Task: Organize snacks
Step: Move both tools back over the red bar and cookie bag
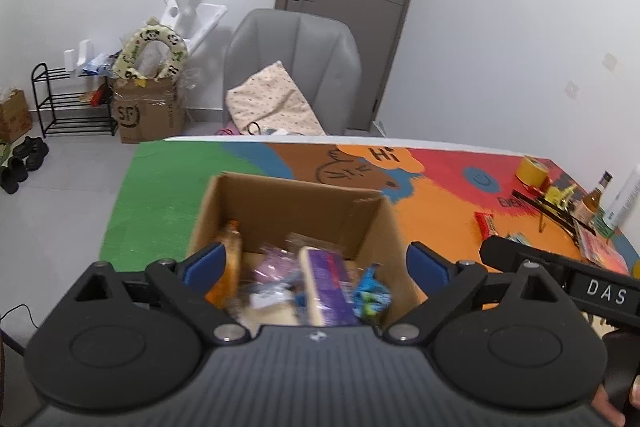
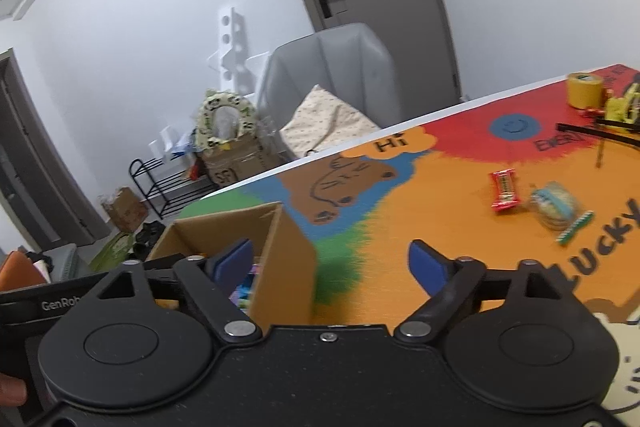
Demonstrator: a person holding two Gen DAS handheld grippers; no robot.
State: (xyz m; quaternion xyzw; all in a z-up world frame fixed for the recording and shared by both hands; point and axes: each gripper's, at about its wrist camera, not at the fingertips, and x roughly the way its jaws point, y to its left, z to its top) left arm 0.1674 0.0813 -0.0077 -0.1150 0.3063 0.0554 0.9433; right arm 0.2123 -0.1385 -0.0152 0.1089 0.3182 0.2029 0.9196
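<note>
One cardboard box point(image 1: 296, 211) heaped with snacks, two wrapped snacks left on table point(image 2: 420, 211), red bar point(image 2: 505, 190), clear pack point(image 2: 558, 207), left gripper point(image 1: 316, 263) and right gripper point(image 2: 330, 261) both spread wide, nothing grasped

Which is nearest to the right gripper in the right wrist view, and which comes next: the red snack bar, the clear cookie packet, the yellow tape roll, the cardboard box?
From the right gripper:
1. Cardboard box, at its left finger.
2. Red snack bar and clear cookie packet, ahead to the right on the orange mat; too close to rank.
3. Yellow tape roll, far right corner.
</note>
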